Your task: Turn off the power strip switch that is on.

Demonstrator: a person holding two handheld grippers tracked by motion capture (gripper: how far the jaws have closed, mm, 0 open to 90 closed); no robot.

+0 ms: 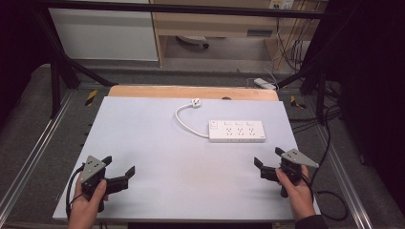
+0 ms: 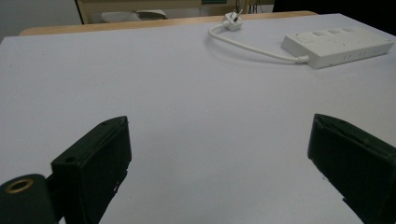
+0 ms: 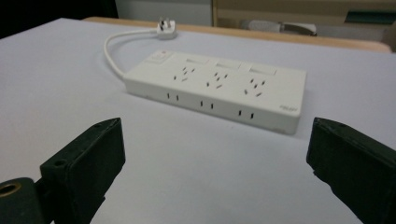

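- The right gripper (image 1: 265, 161) is hovering low over the near right part of the table (image 1: 153, 138), jaws spread wide and gripping nothing; in the right gripper view the power strip (image 3: 219, 88) is sitting squarely between them, a little way ahead, not touched.
- The left gripper (image 1: 119, 164) is waiting at the near left, jaws just as wide, empty too; its own view is showing bare table in front and the power strip (image 2: 338, 44) well off to the far right.
- The power strip (image 1: 236, 130) is lying flat right of centre; its white cord (image 1: 184, 120) is curling back to the plug (image 1: 195, 102) near the far edge.
- Judging the step as the approach to the power strip: the right gripper is looking best placed; coming in level and closing across the narrow width should be giving a firmer hold than pinching along the length; keeping the cord slack should be stopping the plug from dragging.
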